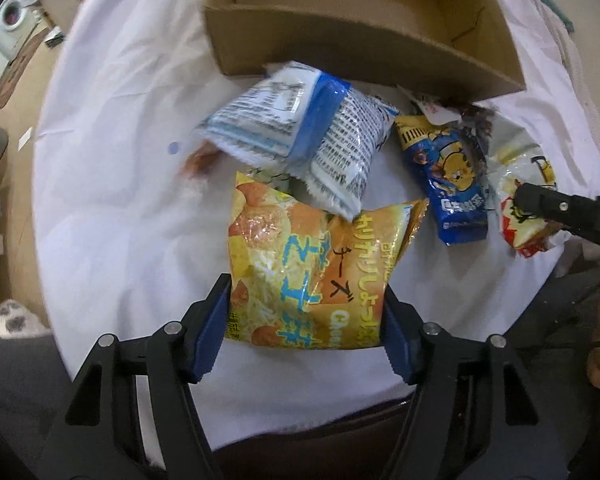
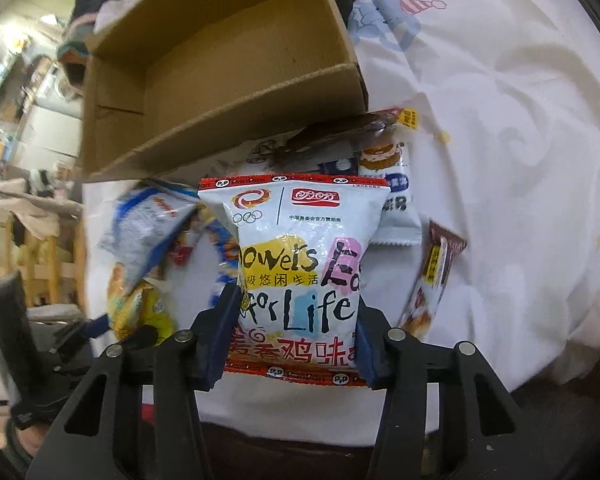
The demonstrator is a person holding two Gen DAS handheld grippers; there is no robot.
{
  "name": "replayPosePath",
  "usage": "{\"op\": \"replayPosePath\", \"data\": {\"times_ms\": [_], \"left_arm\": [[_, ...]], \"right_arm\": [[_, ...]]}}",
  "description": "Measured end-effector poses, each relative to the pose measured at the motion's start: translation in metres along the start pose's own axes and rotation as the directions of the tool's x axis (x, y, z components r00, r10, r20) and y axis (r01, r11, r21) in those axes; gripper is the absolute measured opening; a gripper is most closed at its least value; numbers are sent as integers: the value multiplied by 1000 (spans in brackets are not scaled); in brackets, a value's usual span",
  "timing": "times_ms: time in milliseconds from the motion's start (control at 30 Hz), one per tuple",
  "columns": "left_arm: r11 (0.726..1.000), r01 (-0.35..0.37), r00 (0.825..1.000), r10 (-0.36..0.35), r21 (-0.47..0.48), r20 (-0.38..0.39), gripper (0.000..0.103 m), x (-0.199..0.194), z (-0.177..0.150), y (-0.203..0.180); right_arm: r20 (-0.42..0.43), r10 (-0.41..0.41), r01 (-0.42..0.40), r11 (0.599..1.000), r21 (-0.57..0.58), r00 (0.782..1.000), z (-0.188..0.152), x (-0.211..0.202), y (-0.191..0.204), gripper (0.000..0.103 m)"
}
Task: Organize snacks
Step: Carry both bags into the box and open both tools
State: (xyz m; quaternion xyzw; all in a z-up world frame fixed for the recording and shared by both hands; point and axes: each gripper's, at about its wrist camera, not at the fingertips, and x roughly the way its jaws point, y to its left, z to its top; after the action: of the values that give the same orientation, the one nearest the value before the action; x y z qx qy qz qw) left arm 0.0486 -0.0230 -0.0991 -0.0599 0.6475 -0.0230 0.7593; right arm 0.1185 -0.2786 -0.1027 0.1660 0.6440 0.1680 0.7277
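My left gripper (image 1: 306,316) is shut on a yellow-orange chip bag (image 1: 312,264), its jaws pressing both sides of the bag's near end. A white-and-blue bag (image 1: 300,132) lies tilted over its far end. My right gripper (image 2: 296,320) is shut on a white-and-red snack bag (image 2: 300,268), held upright. An open cardboard box (image 1: 364,24) stands beyond the pile and is seen empty in the right wrist view (image 2: 220,76). The right gripper's finger (image 1: 560,208) shows in the left wrist view, on the white-and-red bag (image 1: 520,224).
A blue cartoon packet (image 1: 456,184) lies right of the yellow bag. A white biscuit packet (image 2: 392,200) and a brown-and-white bar (image 2: 432,280) lie right of the held bag. All rest on a white cloth (image 1: 120,200). Room clutter lies beyond the left edge.
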Motion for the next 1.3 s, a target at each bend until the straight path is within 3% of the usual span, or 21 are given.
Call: {"op": "replayPosePath", "data": {"times_ms": [167,500,733,1000,1167,1300], "left_arm": [[998,5,997,-1,-58,76,64,-43,-30,9],[998,-30,964,45,-63,264,64,-119,-4,13],[998,-41,951,54,-49,304,64,-119,34,10],[998,-43,934,54,-39,354,64,-120,89,5],[998,-56,921,62,-26,385,64,-114,121,1],[999,-48,922,49,-11,384,64,-93,141,0]], "right_arm": [[49,89,-86,995,-45,995,-9,-32,19,52],[133,154,-134,980,-146,979,-7,-64,61,52],[162,176,-152,977,-150,971,10,-67,70,51],[252,215,-181,972,-153,943,51,-78,74,51],[282,211,-169,972,-166,936,79,-68,75,51],[320,201,-152,973,-171,926,98,-53,68,51]]}}
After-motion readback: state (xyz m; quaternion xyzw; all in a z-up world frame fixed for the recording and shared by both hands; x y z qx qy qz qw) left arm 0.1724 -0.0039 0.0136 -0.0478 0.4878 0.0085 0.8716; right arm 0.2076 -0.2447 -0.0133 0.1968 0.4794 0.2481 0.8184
